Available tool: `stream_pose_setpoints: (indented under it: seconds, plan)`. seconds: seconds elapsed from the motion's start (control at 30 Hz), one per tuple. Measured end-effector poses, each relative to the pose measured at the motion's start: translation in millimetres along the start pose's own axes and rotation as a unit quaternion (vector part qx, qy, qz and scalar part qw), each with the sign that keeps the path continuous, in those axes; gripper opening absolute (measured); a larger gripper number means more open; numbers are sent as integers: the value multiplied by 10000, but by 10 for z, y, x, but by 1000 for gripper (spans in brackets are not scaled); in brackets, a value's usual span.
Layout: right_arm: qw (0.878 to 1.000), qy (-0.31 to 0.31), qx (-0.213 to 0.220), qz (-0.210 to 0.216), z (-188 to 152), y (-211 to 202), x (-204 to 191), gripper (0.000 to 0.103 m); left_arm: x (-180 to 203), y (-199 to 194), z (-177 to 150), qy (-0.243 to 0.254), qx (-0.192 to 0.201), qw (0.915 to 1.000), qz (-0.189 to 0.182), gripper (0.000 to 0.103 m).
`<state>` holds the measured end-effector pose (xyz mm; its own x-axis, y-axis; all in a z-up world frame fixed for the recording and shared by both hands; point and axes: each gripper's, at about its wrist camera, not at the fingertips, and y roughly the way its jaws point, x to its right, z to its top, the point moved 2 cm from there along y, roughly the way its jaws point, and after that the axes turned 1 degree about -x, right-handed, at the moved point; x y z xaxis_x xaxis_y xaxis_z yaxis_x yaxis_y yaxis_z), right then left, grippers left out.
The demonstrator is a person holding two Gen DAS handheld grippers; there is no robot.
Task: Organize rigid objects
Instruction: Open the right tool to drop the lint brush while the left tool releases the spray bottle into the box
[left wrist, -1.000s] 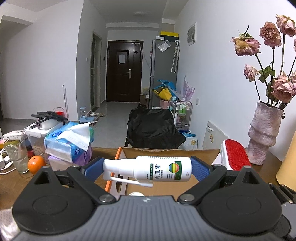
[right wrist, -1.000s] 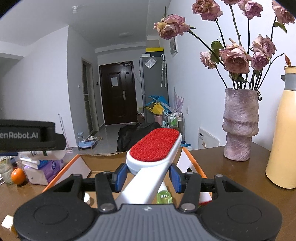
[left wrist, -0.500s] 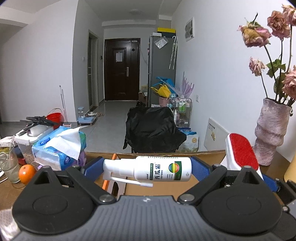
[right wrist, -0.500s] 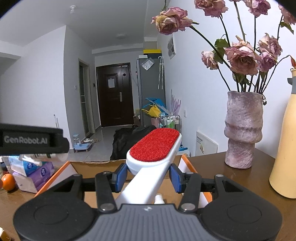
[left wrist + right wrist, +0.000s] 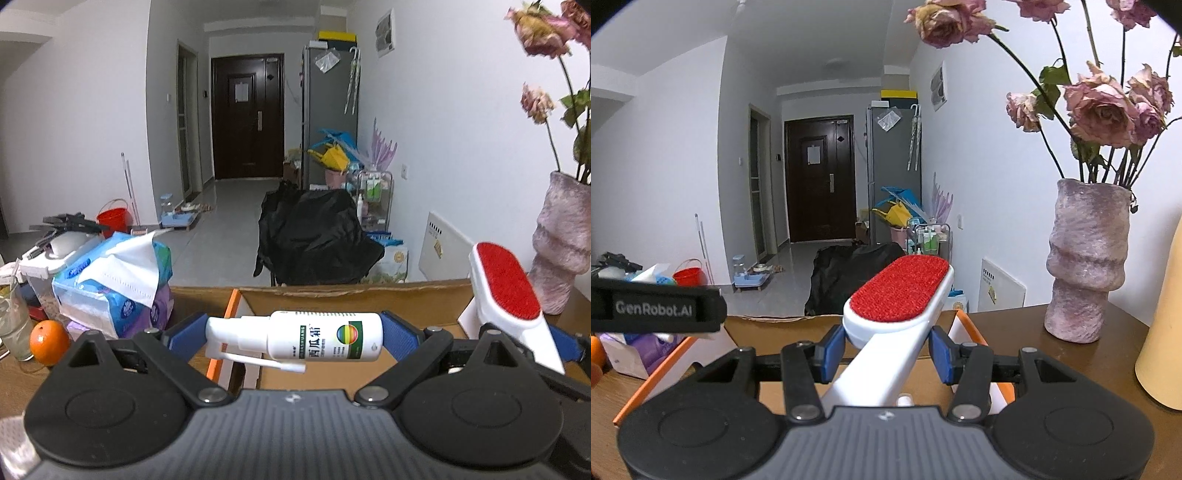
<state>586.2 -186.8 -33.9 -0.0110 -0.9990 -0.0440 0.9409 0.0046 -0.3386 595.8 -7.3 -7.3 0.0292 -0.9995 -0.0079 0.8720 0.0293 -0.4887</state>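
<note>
My left gripper [image 5: 291, 338] is shut on a white spray bottle [image 5: 317, 341] held crosswise, nozzle to the left, above an open cardboard box [image 5: 351, 295] with orange-edged flaps. In the right wrist view my right gripper [image 5: 884, 350] is shut on a white lint brush [image 5: 899, 288] with a red pad, its head pointing forward over the same box [image 5: 768, 325]. The lint brush [image 5: 506, 288] also shows at the right of the left wrist view. The left gripper's black body [image 5: 653, 308] crosses the left edge of the right wrist view.
A stone-like vase [image 5: 1086, 258] of dried roses stands at the right on the wooden table [image 5: 1015, 328], beside a tall cream bottle [image 5: 1163, 332]. Tissue packs [image 5: 110, 273], an orange [image 5: 48, 341] and a glass [image 5: 13, 325] sit left of the box.
Both grippers have moved forward over the box with their objects still held. The vase and flowers have shifted right in the left wrist view, and the box's far wall looks closer.
</note>
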Motion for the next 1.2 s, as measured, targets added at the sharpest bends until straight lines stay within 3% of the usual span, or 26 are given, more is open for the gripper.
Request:
stream_pose_setpoints:
  seconds: [0.47,0.63,0.7,0.77,1.2]
  plan:
    - [9998,-28,-171,-33,-30,156,39,49,-19,169,-53,113,-222,9996,-108,99]
    - [9985,38,-534,-110,-67,246,70,52,-42,197,-46,143,-243,9996,-96,103]
    - [9980,59,-577,-238,-82,268,96,64,-59,202,-46,112,-265,9996,-61,103]
    - [9979,72,-549,-339,-74,257,115,86,-68,222,-54,69,-336,9994,-65,103]
    - [9978,70,-543,-382,-70,218,119,98,-74,206,-57,30,-390,9992,-18,103]
